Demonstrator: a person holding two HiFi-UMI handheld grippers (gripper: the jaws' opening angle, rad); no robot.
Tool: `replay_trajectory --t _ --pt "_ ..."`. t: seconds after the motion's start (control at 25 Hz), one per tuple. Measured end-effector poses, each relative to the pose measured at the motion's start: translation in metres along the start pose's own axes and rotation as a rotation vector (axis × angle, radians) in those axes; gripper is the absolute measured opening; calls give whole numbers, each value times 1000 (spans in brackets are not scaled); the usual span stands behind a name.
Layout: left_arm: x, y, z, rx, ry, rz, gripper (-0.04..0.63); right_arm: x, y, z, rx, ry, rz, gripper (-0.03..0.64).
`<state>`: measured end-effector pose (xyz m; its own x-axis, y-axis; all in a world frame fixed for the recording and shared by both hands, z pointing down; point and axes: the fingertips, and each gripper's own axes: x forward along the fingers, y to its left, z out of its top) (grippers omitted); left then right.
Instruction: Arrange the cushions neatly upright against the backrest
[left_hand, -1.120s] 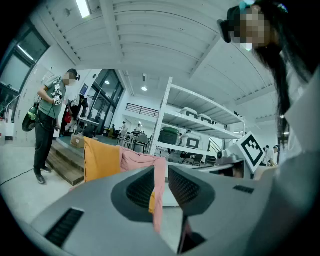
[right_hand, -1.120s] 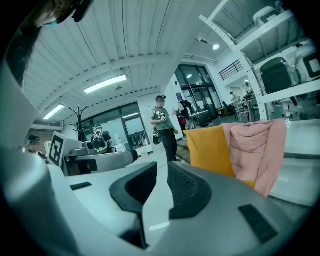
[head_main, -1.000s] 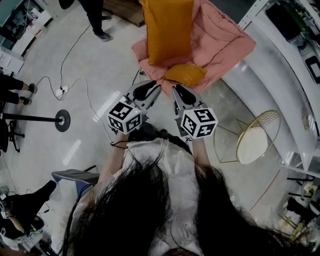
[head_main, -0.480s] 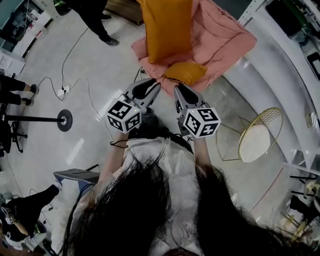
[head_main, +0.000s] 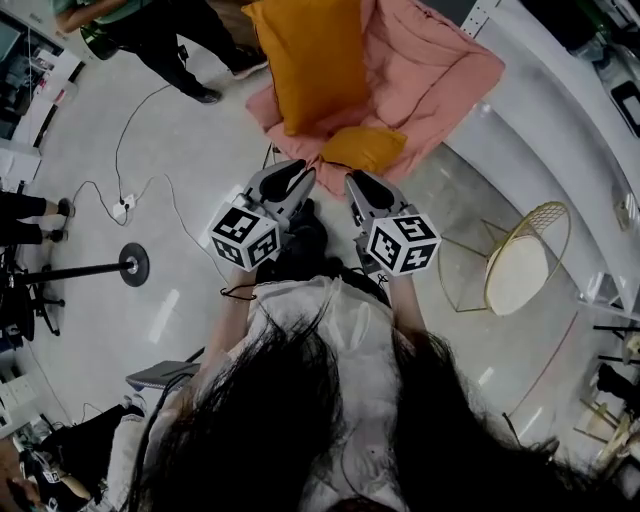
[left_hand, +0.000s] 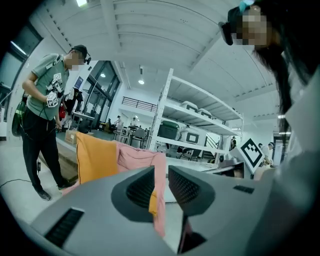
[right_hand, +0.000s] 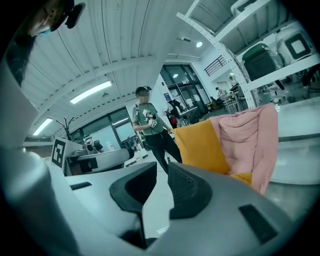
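Big orange cushion (head_main: 315, 60) stands on pink-covered chair (head_main: 440, 70), leaning on backrest, long side up. Small orange cushion (head_main: 362, 148) lies flat at seat front, long side across. Left claw (head_main: 300, 170) and right claw (head_main: 354, 182) near seat edge, both pressed together, empty.

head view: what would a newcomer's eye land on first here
Most striking is the large orange fabric cushion, standing upright against the back of the pink cloth-draped armchair at the top of the view. A smaller orange cushion lies flat at the seat's front edge. Just below it the left gripper and right gripper point toward the chair, jaws closed and empty.
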<state>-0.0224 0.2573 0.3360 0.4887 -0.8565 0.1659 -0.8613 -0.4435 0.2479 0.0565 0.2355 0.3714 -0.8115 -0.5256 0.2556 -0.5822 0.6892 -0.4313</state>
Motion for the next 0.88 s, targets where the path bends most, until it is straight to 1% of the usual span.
replay_trajectory --t 0.2,0.4,0.6,0.76,0.88 --pt "32 36 3 -33 25 -25 97 26 -32 9 18 20 -67 77" --pt "59 92 15 -12 64 -40 97 71 -61 18 73 33 -124 77" --pt "80 156 30 -13 83 -63 96 117 -77 29 117 44 -187 77" --pt "102 198 45 -6 87 -102 97 144 -92 35 154 41 -243 77" --pt "118 222 56 28 98 -134 97 159 -101 38 179 28 -287 77"
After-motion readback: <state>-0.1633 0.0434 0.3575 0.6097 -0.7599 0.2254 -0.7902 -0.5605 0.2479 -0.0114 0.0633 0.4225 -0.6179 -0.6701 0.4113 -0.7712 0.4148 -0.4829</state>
